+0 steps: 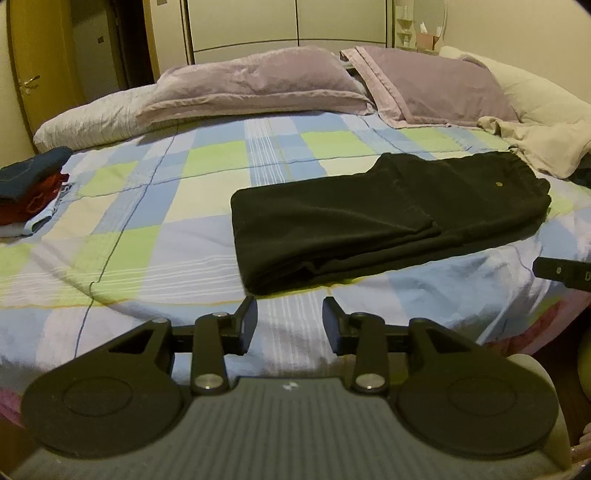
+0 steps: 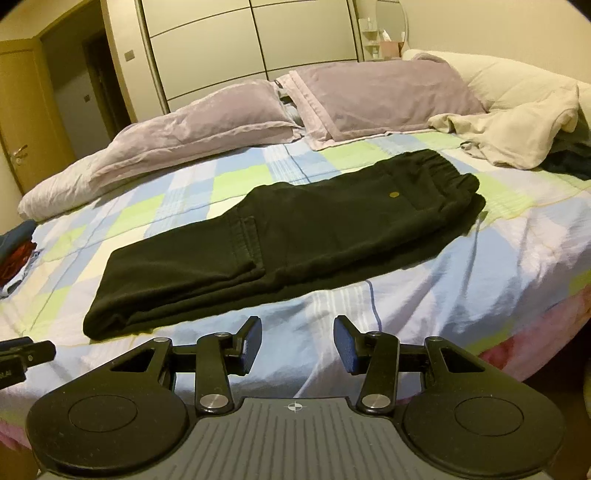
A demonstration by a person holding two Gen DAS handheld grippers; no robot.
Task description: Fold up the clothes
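Trousers (image 1: 388,218) lie half-folded ahead of both claws, left (image 1: 290,325) and right (image 2: 297,341) wide and empty; next fold probably needs grips on one end.

A bed (image 1: 155,206) with a checked cover fills the room; lilac pillows (image 1: 258,85) lean before cream wardrobe doors (image 1: 243,22), a wooden door (image 1: 33,59) left.

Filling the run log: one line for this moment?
left gripper open | right gripper open | black trousers part-folded on bed | nothing held
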